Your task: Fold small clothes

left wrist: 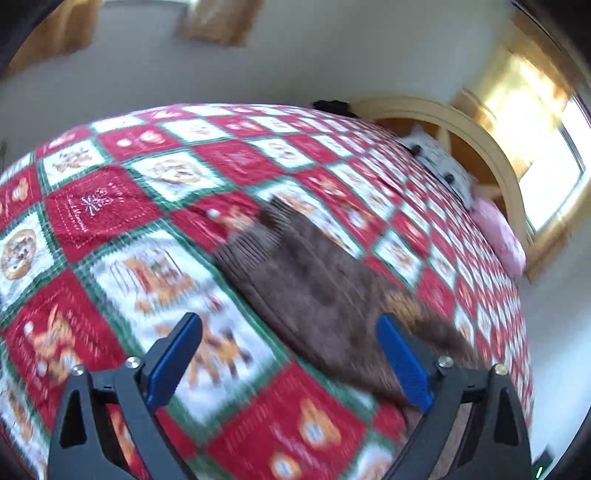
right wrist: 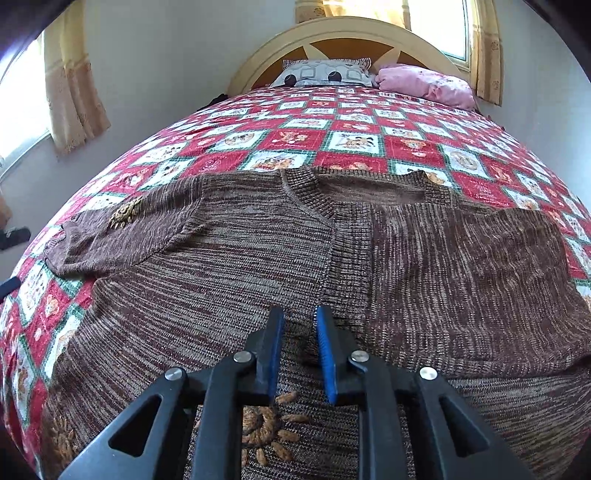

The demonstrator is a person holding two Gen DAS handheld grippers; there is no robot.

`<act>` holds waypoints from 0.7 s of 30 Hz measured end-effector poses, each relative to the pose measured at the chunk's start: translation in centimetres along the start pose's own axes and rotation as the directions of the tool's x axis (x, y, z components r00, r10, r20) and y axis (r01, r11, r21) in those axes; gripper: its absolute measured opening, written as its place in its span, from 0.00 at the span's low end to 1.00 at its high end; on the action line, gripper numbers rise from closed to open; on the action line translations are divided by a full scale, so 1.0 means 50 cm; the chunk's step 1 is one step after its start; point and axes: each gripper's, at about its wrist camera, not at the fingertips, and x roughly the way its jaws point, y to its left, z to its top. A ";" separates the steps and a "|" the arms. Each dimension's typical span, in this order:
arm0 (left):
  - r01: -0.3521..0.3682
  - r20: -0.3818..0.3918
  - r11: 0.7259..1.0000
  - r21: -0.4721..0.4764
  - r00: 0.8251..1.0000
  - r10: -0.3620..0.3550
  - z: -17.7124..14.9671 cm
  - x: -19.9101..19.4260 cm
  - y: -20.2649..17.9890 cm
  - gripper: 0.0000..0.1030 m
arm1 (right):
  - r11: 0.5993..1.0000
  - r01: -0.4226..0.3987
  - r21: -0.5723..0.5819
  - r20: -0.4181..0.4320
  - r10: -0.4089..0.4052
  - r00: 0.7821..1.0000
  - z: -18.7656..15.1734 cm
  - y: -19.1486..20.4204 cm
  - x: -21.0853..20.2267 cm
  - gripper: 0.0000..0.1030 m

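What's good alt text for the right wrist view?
A brown knit sweater lies spread on a red, white and green patchwork quilt, one side folded over the middle. The right gripper hovers low over it, blue pads close together with a narrow gap. Two pillows sit at an arched headboard.

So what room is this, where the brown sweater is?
Most likely a bedroom. The brown sweater lies on a bed with a red patchwork quilt, pillows against an arched headboard, and curtained windows.
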 end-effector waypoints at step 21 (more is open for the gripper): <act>0.017 0.049 0.999 0.032 0.999 -0.019 0.019 0.047 -0.006 0.07 | 0.999 -0.030 0.027 0.003 0.029 1.000 -0.002 -0.013 0.002 0.21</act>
